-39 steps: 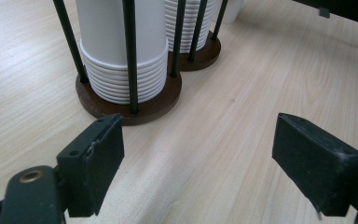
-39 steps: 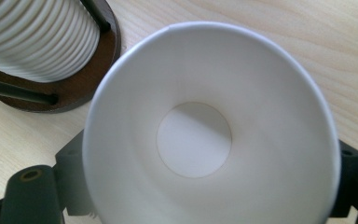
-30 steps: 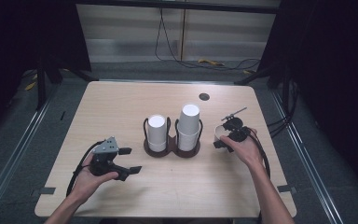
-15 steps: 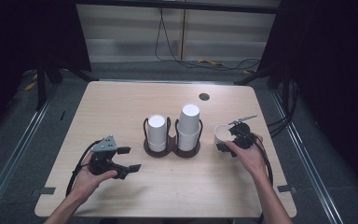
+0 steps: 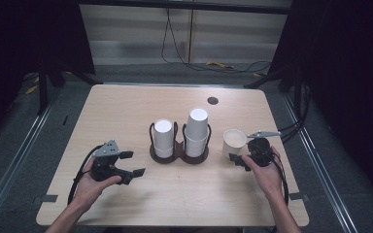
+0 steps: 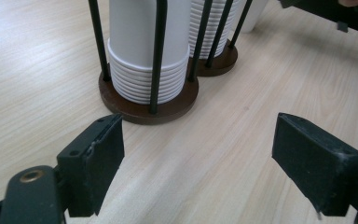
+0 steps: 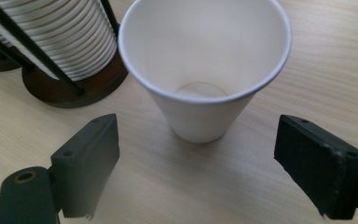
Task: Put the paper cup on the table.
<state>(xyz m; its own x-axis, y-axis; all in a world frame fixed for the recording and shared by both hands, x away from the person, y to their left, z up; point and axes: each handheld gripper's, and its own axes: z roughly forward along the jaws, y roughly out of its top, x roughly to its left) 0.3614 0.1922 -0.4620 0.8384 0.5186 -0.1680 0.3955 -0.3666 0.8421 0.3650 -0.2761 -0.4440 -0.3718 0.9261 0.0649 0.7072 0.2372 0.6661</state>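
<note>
A dark brown two-ring holder (image 5: 177, 156) stands mid-table with two stacks of white paper cups, a shorter left stack (image 5: 163, 137) and a taller right stack (image 5: 197, 130). Just right of it a single white cup (image 5: 234, 141) stands upright and empty. My right gripper (image 5: 242, 149) is open just in front of this cup. In the right gripper view the cup (image 7: 205, 70) sits a little beyond the gripper (image 7: 196, 172), apart from both jaws. My left gripper (image 5: 132, 163) is open at the front left and faces the left stack (image 6: 147, 51) without touching it.
A small dark round hole (image 5: 212, 100) lies near the table's far edge. Cables trail from both grippers toward the front edge. The light wood table (image 5: 126, 111) has bare room to the left, front and back. The right gripper's black jaw (image 6: 335, 14) crosses the left gripper view's top right corner.
The right gripper has drawn back toward the person and stands open; the single cup now stands free on the table. The left gripper has shifted only slightly.
</note>
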